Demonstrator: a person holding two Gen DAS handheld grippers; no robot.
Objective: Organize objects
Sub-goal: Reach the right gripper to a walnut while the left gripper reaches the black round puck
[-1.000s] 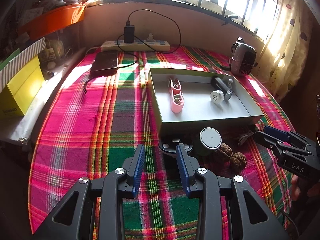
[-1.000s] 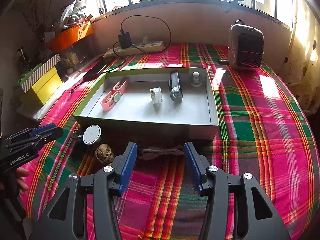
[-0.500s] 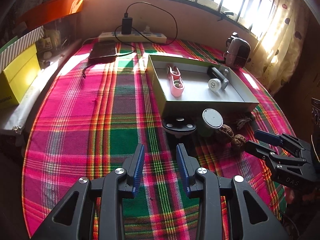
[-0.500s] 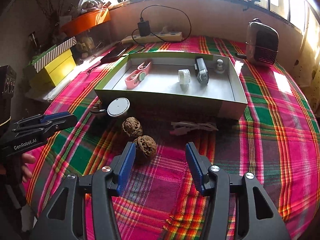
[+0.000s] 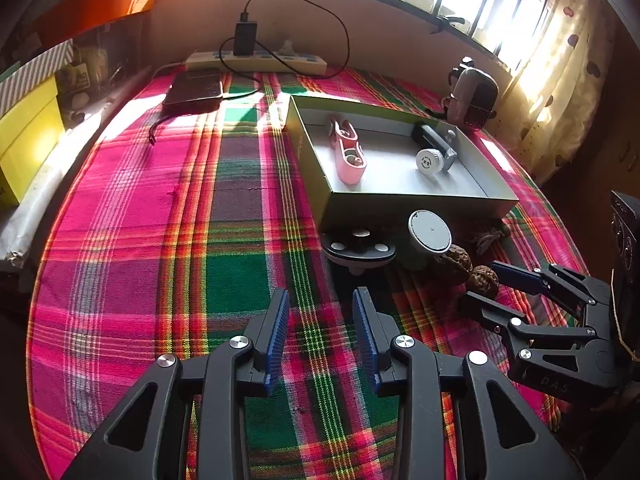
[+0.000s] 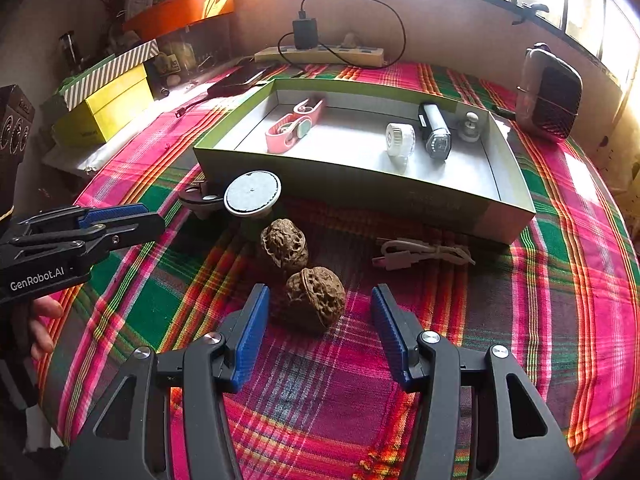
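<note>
Four things already lie inside the open box (image 6: pixel 508 184): a pink strap piece (image 6: pixel 294 128), a white round cap (image 6: pixel 400 140), a black light (image 6: pixel 434 132) and a small knob (image 6: pixel 469 126) in the far corner. So I judge that part of the sorting is done.

Outside, on the checked cloth of the table (image 6: pixel 560 300), more things wait just before the box wall: a black disc with three studs (image 5: pixel 359 246), a grey round lid (image 6: pixel 251 193), two walnuts and a white cable (image 6: pixel 424 256) (rolled up, near the box).

The right tongs (image 6: pixel 318 322) stand released, wide apart, with the near walnut (image 6: pixel 316 298) between the blue pads but not pressed by them. The far walnut (image 6: pixel 285 245) touches it, or almost. The left tongs (image 5: pixel 322 336) are also released, over bare cloth, and grasp nothing.

I think about half of the work is left, and the near walnut seems next.
</note>
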